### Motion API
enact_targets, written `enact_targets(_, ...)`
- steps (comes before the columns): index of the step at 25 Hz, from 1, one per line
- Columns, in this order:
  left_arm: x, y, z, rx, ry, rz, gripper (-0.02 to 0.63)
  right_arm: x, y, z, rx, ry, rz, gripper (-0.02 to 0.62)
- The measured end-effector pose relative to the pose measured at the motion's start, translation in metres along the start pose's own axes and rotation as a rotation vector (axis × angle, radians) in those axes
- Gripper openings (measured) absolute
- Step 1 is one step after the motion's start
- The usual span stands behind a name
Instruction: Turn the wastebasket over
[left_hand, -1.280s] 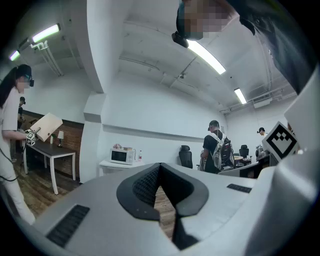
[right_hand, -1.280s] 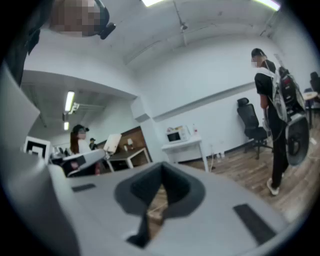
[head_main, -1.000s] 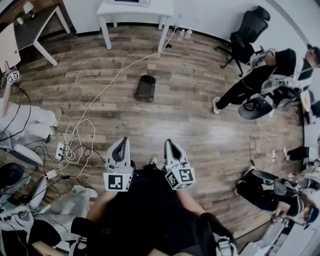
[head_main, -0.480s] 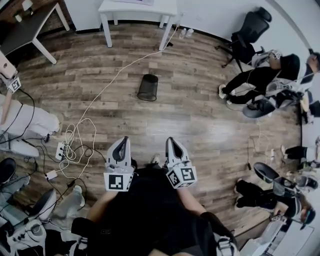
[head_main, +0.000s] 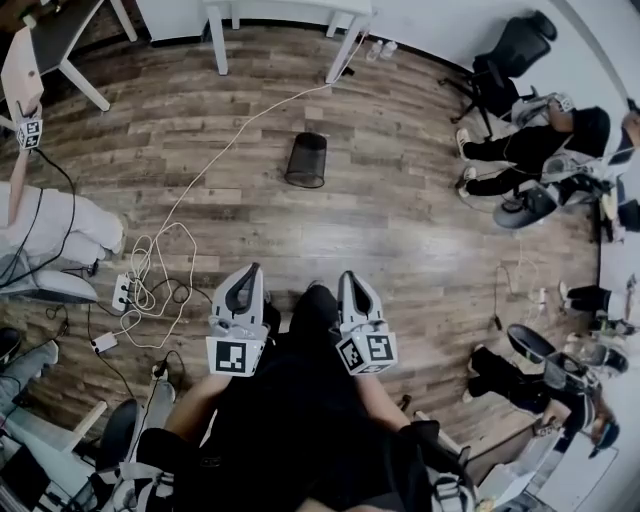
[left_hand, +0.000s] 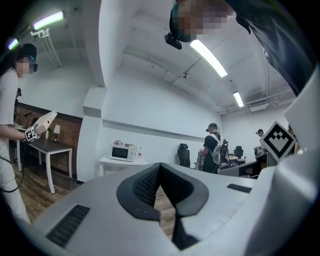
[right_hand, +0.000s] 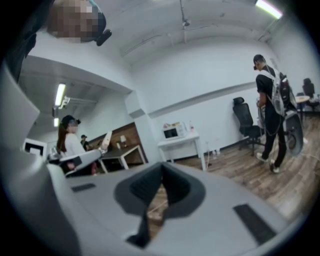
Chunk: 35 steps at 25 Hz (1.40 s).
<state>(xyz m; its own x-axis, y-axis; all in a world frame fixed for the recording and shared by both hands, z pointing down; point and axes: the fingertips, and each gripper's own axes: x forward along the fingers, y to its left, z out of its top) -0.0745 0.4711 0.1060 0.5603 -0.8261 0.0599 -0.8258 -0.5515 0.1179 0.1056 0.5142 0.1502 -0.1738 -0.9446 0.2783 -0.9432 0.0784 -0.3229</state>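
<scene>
Lower centre: left gripper (head_main: 248, 272) and right gripper (head_main: 350, 279), claws pressed together, empty, probably idle because the black cylindrical mesh wastebasket (head_main: 306, 160) stands well apart, upper centre.

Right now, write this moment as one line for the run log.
stage: before contact | left gripper: shut, empty | right gripper: shut, empty | wastebasket: on floor ahead, untouched

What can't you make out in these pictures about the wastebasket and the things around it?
- wastebasket: in the head view it is too small and distant to tell which end is open.
- Both gripper views: no wastebasket shows; the grey bodies of the left gripper and right gripper block most of the floor ahead.
- white table: in the head view its top is cut off by the upper edge.
</scene>
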Motion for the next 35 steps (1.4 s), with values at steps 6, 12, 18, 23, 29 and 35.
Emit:
enact_targets(6, 0.028, 0.011, -0.008, -0.020, 0.025, 0.016, 0.034, 0.037, -0.013, 0.012, -0.008, 0.000, 0.011, 0.032)
enact_targets(12, 0.082, 0.015, -0.007, -0.019, 0.029, 0.058, 0.034, 0.095, -0.048, 0.036, -0.023, -0.004, 0.041, 0.032)
enact_targets(18, 0.158, 0.013, -0.011, -0.021, 0.056, 0.098, 0.034, 0.158, -0.099, 0.062, -0.030, 0.025, 0.076, 0.032)
enact_targets(23, 0.217, 0.011, -0.012, -0.021, 0.049, 0.161, 0.034, 0.208, -0.140, 0.076, -0.048, 0.056, 0.119, 0.032)
enact_targets(29, 0.261, 0.013, -0.020, -0.022, 0.060, 0.213, 0.034, 0.263, -0.173, 0.071, -0.065, 0.104, 0.157, 0.032)
enact_targets(35, 0.288, 0.029, -0.035, -0.024, 0.072, 0.227, 0.034, 0.306, -0.178, 0.047, -0.127, 0.171, 0.182, 0.032)
